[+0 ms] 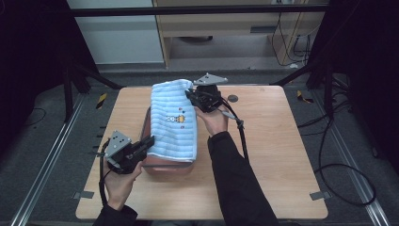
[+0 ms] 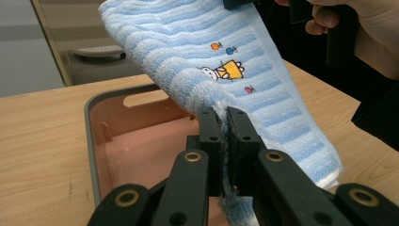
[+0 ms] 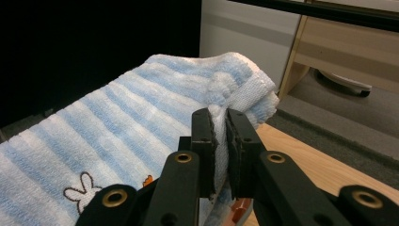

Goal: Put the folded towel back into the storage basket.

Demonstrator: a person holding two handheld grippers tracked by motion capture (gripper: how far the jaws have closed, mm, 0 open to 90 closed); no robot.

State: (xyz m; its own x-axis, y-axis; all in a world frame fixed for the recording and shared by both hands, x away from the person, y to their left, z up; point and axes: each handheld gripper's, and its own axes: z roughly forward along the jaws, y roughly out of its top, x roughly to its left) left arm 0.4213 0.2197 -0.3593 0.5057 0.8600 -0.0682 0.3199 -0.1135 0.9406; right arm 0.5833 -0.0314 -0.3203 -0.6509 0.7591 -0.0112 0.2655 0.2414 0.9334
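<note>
A folded light-blue striped towel [image 1: 173, 123] with a small rabbit picture is stretched in the air over a pink tray [image 1: 164, 168] on the wooden table. My left gripper [image 1: 149, 142] is shut on the towel's near left edge [image 2: 225, 123], just above the tray's inside [image 2: 141, 150]. My right gripper [image 1: 190, 95] is shut on the towel's far corner [image 3: 221, 115], held higher, so the towel [image 3: 117, 132] slopes down toward the near side. The rabbit picture [image 2: 221, 71] faces up.
The tray's grey rim [image 2: 89, 136] has a handle slot at its far end. A small dark disc [image 1: 232, 98] lies on the table [image 1: 282, 155] to the right of my right gripper. Cables trail from both grippers. Black frame legs stand beyond the table.
</note>
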